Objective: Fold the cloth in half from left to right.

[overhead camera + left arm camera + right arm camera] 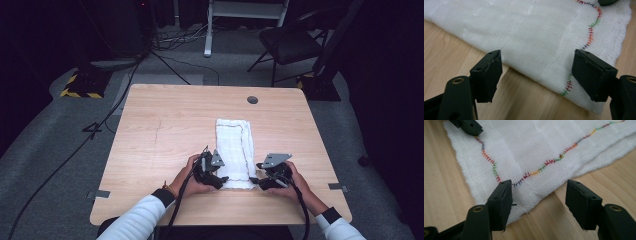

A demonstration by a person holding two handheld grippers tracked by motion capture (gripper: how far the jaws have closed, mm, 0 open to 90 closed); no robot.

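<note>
Here, both tools [226, 180] [254, 181] agape at white cloth [235, 145] on wooden table [165, 130]; dark room, grey carpet [50, 150].

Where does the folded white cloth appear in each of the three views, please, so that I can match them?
High view: the white cloth lies right of the table's middle, its near end between the two claws.
Left gripper view: it covers the upper part, beyond the open jaws.
Right gripper view: it covers the upper middle, its corner at the left jaw.
Shared landmark: the multicoloured stitching in both gripper views.
</note>
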